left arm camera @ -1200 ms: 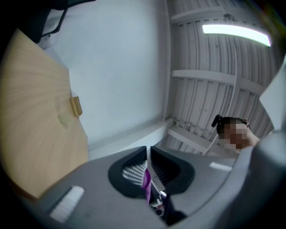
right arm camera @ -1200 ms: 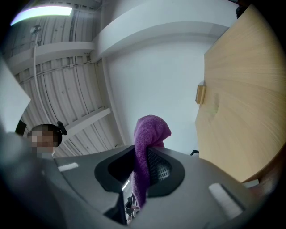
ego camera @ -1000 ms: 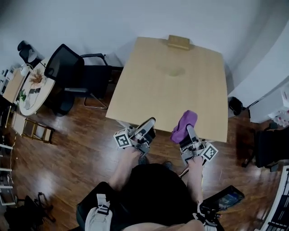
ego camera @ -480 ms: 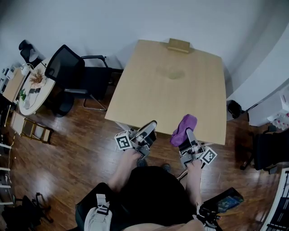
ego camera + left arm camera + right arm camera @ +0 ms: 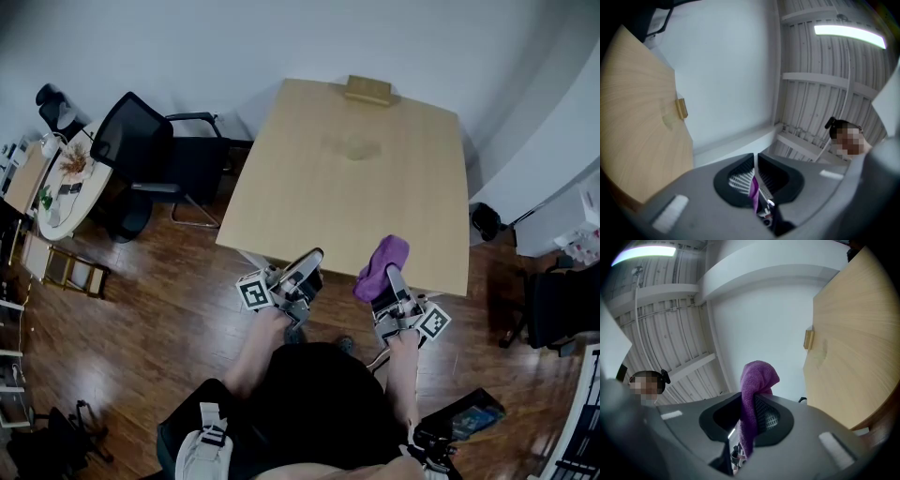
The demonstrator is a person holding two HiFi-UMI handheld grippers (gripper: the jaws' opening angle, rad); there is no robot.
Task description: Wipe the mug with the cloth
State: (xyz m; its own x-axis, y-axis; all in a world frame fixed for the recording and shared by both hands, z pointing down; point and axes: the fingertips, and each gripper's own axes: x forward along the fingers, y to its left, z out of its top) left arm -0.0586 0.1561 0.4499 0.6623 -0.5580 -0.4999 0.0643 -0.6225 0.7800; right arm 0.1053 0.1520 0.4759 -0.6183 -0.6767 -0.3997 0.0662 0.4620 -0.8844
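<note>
Closest to me are the person's dark top and two bare forearms, each reaching forward to a grey plastic tool that carries a white cube with black square markers. The left hand-held gripper [image 5: 309,260] sits just past the near edge of the tabletop [image 5: 347,206]. Its two dark, ribbed jaws are pressed nearly together, leaving only a narrow slit. A thin purple sliver [image 5: 753,187] shows low in that slit, and I cannot tell what it is.

Beside it and apart from it, the right hand-held gripper [image 5: 392,277] pinches the cloth [image 5: 382,255]. This is a soft, fuzzy purple fabric, bunched into a rounded hump above the jaw tips, with a narrower tail running down between the pads. The cloth hangs over the near edge of the tabletop, held off the surface.

The tabletop is a pale wood rectangle with fine straight grain and a smooth matte face. Toward its far end lies a faint darker patch [image 5: 353,147], too vague for me to identify. Right at the far edge sits a small flat wooden block [image 5: 367,89].

On the left, a black office chair [image 5: 141,141] with curved armrests stands on the glossy brown plank floor [image 5: 141,319]. Behind everything is a plain white wall.
</note>
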